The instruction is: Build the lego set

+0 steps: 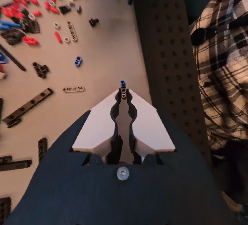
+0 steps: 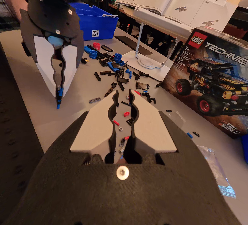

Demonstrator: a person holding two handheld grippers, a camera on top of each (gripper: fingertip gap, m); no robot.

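- The left gripper [image 1: 123, 91] is pinching a small black beam with blue pins [image 1: 123, 90] at its very tips, jaws nearly closed; light, stiff and slippery, it is likely twisting easily.
- The right gripper [image 2: 123, 92] is hovering slightly parted and empty over loose pieces [image 2: 118, 73] lying on the table [image 2: 83, 88].

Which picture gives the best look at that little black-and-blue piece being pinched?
The right wrist view: it shows the small piece from the side, full length, hanging from the left tool. The left wrist view shows only its end between the tips.
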